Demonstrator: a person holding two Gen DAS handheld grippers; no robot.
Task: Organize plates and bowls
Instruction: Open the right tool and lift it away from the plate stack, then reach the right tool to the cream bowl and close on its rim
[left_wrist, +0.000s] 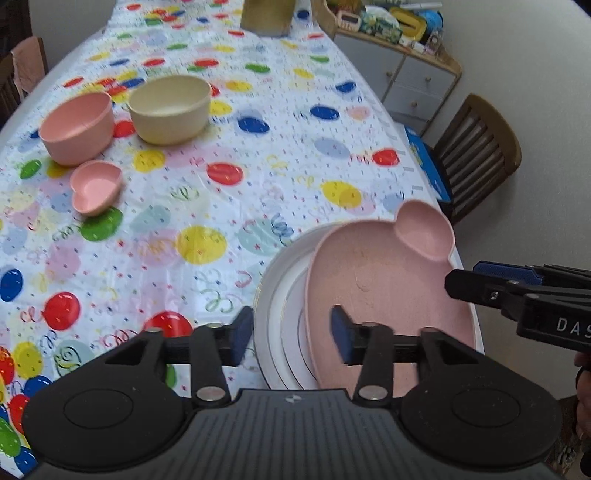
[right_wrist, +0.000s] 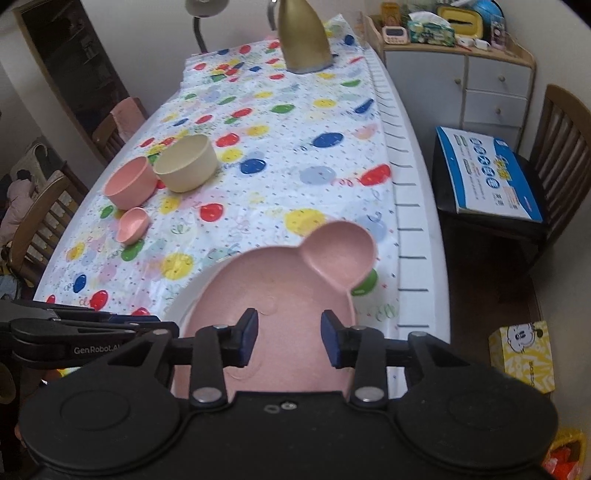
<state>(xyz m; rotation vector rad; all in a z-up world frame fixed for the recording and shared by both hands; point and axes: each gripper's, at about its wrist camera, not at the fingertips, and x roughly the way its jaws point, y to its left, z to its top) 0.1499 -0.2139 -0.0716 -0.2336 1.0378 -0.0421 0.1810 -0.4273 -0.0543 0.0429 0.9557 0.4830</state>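
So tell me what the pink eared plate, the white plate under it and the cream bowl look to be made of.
Pink eared plate: likely wheat-straw or similar plastic, matte, with a faintly speckled surface. White plate: probably glazed ceramic, given its glossy sheen and thin ring lines. Cream bowl: looks like the same matte plastic, dull and with no glare.

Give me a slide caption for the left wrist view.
Open left gripper above a pink bear-shaped plate stacked on a white plate, three bowls beyond.
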